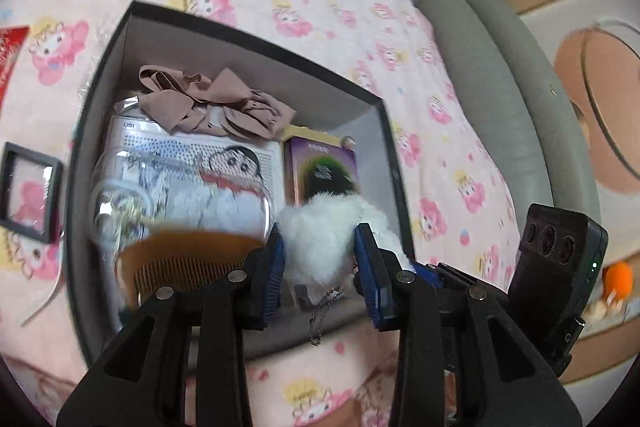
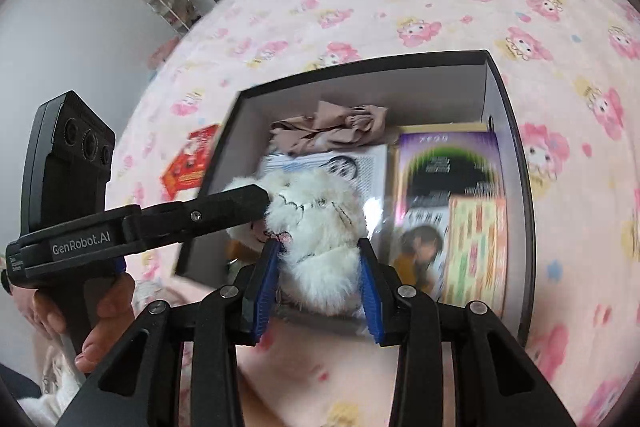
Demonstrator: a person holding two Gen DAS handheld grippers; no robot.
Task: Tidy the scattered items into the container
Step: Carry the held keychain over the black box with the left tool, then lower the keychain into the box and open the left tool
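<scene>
A dark open box [image 1: 256, 39] sits on the pink cartoon bedspread; it also shows in the right wrist view [image 2: 516, 155]. Inside lie a tan cloth [image 1: 212, 103], a cartoon bead kit in clear wrap [image 1: 224, 163], a purple booklet [image 1: 324, 167] and a brown comb [image 1: 188, 259]. A white fluffy plush toy [image 1: 320, 239] with a small chain hangs over the box's near edge. My left gripper [image 1: 320, 267] and my right gripper [image 2: 318, 267] each have their blue pads against the plush [image 2: 316, 227]. The left gripper's finger [image 2: 224, 207] reaches the plush from the left.
A small black picture frame [image 1: 30, 187] and a red packet [image 1: 10, 55] lie on the bedspread left of the box; the red packet also shows in the right wrist view [image 2: 192, 163]. A grey bed edge [image 1: 492, 79] runs along the right. A shelf rack [image 2: 168, 3] stands by the wall.
</scene>
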